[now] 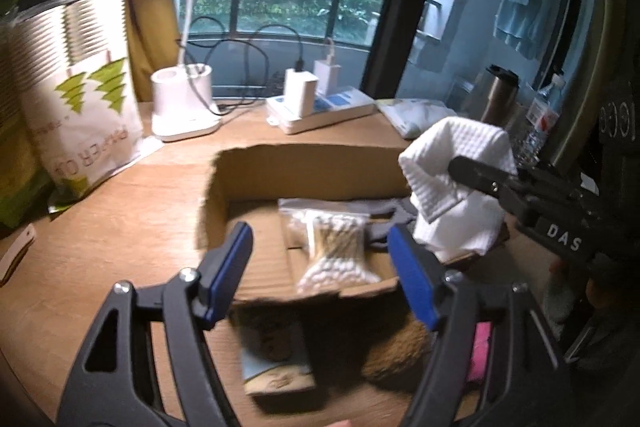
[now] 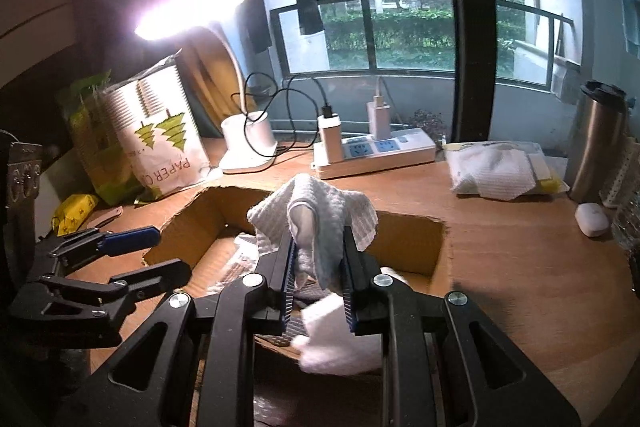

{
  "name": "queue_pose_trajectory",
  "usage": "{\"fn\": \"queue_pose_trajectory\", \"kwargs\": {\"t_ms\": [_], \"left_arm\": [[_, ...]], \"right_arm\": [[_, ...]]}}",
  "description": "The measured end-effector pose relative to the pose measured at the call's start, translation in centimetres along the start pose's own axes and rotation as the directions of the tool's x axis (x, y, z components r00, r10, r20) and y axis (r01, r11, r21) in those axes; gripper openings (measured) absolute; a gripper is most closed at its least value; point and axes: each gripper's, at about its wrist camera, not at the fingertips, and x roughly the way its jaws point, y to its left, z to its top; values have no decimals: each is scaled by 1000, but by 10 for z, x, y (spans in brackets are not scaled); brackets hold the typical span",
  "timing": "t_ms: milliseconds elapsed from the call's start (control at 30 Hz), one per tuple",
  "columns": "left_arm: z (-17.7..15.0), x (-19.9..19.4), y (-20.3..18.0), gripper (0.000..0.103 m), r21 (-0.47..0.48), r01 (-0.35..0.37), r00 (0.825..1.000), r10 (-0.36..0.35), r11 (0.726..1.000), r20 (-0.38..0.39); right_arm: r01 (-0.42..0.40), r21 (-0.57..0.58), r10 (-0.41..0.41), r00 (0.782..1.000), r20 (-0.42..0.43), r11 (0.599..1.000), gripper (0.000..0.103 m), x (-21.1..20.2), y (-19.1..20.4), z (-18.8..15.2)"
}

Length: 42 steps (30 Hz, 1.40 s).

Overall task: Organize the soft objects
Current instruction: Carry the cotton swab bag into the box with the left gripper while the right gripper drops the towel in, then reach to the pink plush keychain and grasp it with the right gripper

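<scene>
- The right gripper [image 2: 318,275] is nearest to its camera, and its fingers [image 2: 287,279] are pinching a white waffle cloth [image 2: 316,215]. The cloth hangs over the fingertips, above the open box and not yet inside it.
- The tabletop [image 2: 520,251] is the largest thing here. It carries a paper cup bag [image 1: 80,95], a lamp base [image 1: 184,103] and a power strip [image 2: 372,151] at the back.
- The cardboard box [image 1: 304,163] stands open in the middle. I judge it to be the place where the soft objects are collected.
- The left gripper [image 1: 320,267] hovers at the near edge of the box, with fingers [image 1: 228,267] spread wide and holding nothing.
- A gray cloth [image 1: 384,211] lies on the box floor, beside the bag of swabs.
- A bag of cotton swabs [image 1: 332,247] lies flat in the box, between the left fingers in that view.
- The step in hand seems to be putting the cloth into the box. The next move probably calls for lowering it onto a free part of the floor, then opening the fingers.
</scene>
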Motion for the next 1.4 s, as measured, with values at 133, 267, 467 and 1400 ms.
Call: {"fn": "queue_pose_trajectory", "kwargs": {"t_ms": [133,267,467,1400], "left_arm": [[-3,-9,12,72,-17,-6,1000,6,1000,15],[-5,-17,21,72,-32,-10,1000,11,999,29],[-12,-32,28,72,-50,-8,999,10,999,47],[-71,-78,9,72,-46,22,998,-20,999,53]], "right_arm": [[35,-8,-35,999,-42,999,51,10,10,-1],[57,-17,-58,997,-43,998,61,9,19,-2],[73,-45,-74,997,-33,996,61,-4,36,-4],[87,-55,-89,996,-19,995,61,-72,65,-63]]}}
